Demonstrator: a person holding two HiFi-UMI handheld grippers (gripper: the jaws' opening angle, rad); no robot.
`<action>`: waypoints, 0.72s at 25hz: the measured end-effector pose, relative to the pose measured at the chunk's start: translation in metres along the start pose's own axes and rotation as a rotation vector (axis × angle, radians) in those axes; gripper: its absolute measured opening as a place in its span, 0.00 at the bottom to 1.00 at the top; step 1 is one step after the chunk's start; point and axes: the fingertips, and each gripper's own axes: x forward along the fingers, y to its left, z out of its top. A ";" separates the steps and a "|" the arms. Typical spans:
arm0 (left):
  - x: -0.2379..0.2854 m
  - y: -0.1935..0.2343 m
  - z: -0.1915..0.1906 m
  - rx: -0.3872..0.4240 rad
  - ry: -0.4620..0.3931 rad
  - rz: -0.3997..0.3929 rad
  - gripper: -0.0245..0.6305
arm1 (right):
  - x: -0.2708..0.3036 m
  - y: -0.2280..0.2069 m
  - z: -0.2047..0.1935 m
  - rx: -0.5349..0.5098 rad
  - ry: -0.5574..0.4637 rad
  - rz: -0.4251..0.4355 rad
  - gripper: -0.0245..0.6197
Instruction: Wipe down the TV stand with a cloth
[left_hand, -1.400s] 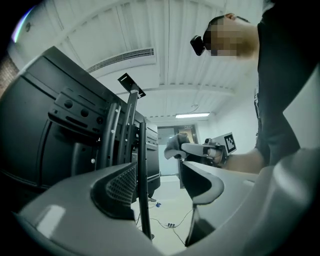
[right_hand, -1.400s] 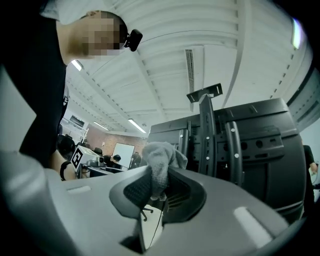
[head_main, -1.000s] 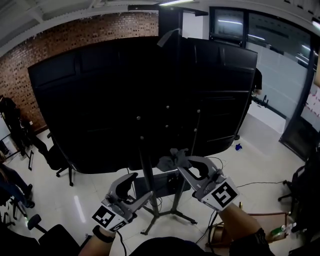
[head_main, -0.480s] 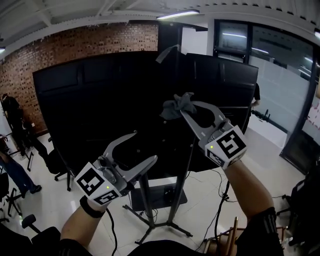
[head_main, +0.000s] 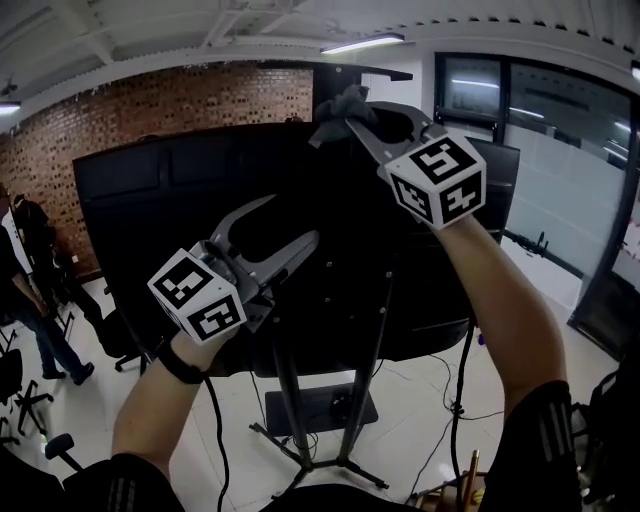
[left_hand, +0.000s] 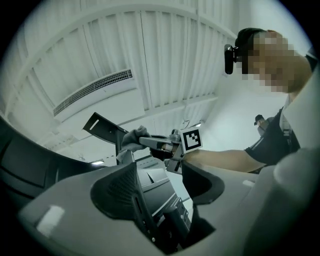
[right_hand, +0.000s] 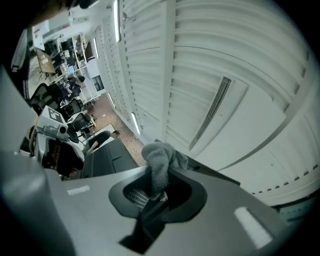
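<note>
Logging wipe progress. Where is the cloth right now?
Head view, upper centre: the grey cloth is pinched in the right gripper, held up by the black TV's top edge.

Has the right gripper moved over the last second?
Yes. The right gripper, shut on the cloth, rose from below the TV's bottom edge to its top edge.

1. Black TV back panel (head_main: 150, 200) fills the middle, no way through. The left gripper (head_main: 288, 220), jaws apart and empty, hangs in free air in front of it.
2. Top edge is tight: the right gripper (head_main: 355, 118), clamped on the cloth (head_main: 335, 100), sits just under a dark top plate (head_main: 340, 72).
3. Under the panel: stand posts (head_main: 287, 400), splayed legs and a hanging cable (head_main: 462, 370), with open floor around them.
4. Left side: person (head_main: 35, 300) and chair (head_main: 110, 335), well apart from the stand.
</note>
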 end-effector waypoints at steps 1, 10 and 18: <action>0.004 0.004 0.002 0.000 -0.002 0.007 0.51 | 0.007 -0.005 0.004 -0.023 0.008 -0.008 0.11; 0.024 0.018 0.011 0.028 0.020 0.037 0.54 | 0.048 -0.035 0.012 -0.219 0.132 -0.070 0.10; 0.015 0.011 -0.001 0.013 0.031 0.048 0.54 | 0.048 -0.010 -0.011 -0.367 0.203 -0.038 0.10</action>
